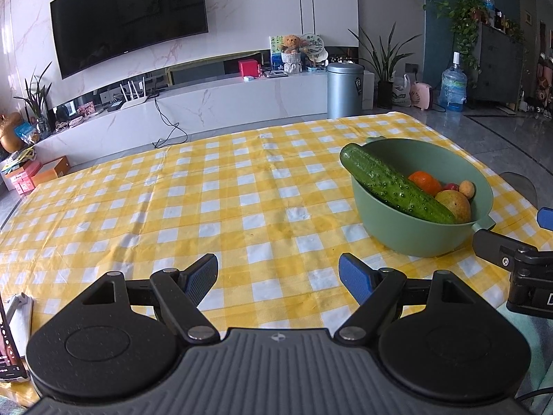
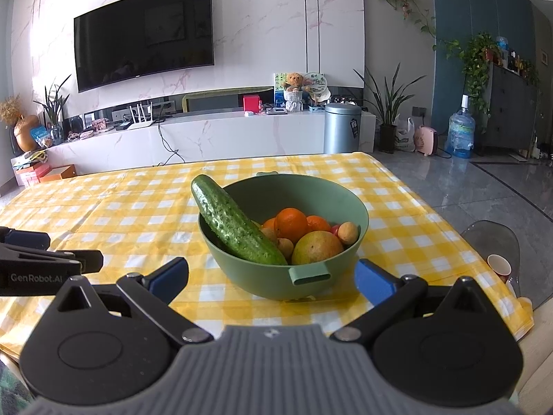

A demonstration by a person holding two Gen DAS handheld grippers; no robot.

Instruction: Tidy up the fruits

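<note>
A green bowl [image 2: 311,190] stands on the yellow checked tablecloth [image 2: 138,214]. In it lie a long cucumber [image 2: 235,224] leaning over the left rim, two oranges [image 2: 292,223], a yellow-green pear [image 2: 316,247] and small yellow fruits [image 2: 348,232]. My right gripper [image 2: 271,276] is open and empty, just in front of the bowl's near handle. My left gripper [image 1: 278,275] is open and empty over bare cloth, left of the bowl [image 1: 408,238]. The cucumber [image 1: 394,183] and the fruits also show in the left wrist view.
A grey chair with a paper cup [image 2: 499,266] sits off the table's right edge. A white object [image 1: 17,314] lies at the table's near left. Behind the table are a TV console [image 2: 207,135], a metal bin [image 2: 342,128] and a water jug [image 2: 459,135].
</note>
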